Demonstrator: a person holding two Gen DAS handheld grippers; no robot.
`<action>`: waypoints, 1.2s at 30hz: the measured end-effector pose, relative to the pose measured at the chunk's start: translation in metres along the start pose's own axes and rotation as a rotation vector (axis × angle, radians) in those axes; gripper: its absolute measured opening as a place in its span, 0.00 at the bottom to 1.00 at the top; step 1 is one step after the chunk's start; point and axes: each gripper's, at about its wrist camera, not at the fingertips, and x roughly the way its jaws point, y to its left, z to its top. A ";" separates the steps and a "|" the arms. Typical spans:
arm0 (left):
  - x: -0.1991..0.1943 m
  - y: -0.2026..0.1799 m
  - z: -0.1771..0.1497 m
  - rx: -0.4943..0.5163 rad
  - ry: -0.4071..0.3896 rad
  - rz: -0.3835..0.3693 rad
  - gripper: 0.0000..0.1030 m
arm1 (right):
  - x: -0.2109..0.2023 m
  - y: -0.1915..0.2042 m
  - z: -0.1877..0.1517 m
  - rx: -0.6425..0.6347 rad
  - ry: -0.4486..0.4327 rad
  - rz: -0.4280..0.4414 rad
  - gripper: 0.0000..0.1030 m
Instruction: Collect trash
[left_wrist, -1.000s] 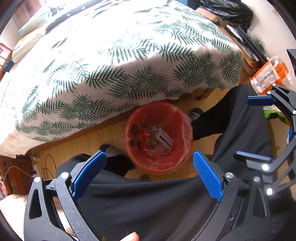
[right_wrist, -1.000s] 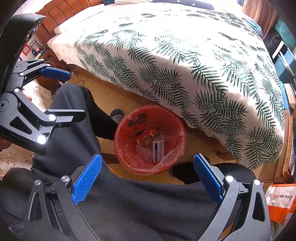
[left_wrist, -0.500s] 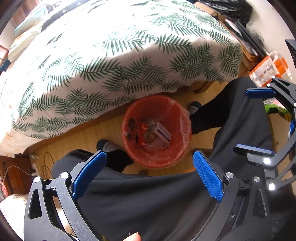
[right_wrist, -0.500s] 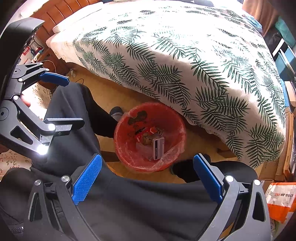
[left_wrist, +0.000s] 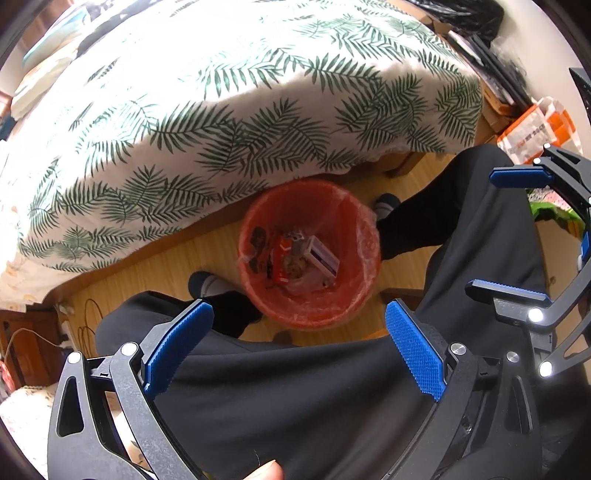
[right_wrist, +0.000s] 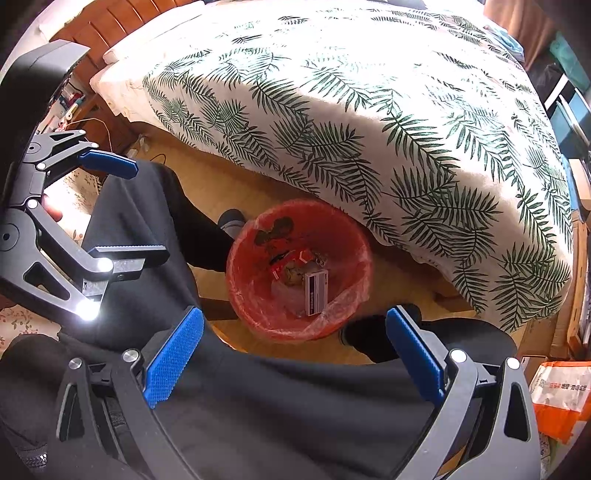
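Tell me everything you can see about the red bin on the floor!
The red bin is round, looks like plastic and stands upright on the wooden floor, right by the edge of the bed. A thin clear bag lines it and folds over the rim. Inside lie a white and purple box, red wrappers and other scraps. A socked foot sits on each side; neither pair of jaws touches it.

Black hand-held gripper (left_wrist: 297, 345) frames, blue textured finger pads (left_wrist: 413, 349), silver screws, black trousers (right_wrist: 258, 406), grey-toed socks (left_wrist: 207, 284)

Wooden floor (left_wrist: 207, 254) carries red bin (left_wrist: 364, 258), beside bed (left_wrist: 258, 110).
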 end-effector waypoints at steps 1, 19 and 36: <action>0.001 0.001 0.000 -0.004 0.003 -0.004 0.94 | 0.000 0.000 0.000 0.000 0.000 -0.001 0.95; 0.004 -0.001 0.001 0.001 0.006 -0.003 0.94 | 0.004 -0.003 -0.001 0.003 0.004 0.001 0.95; 0.004 -0.001 -0.001 -0.003 0.003 -0.014 0.94 | 0.005 -0.004 0.000 0.003 0.006 0.000 0.95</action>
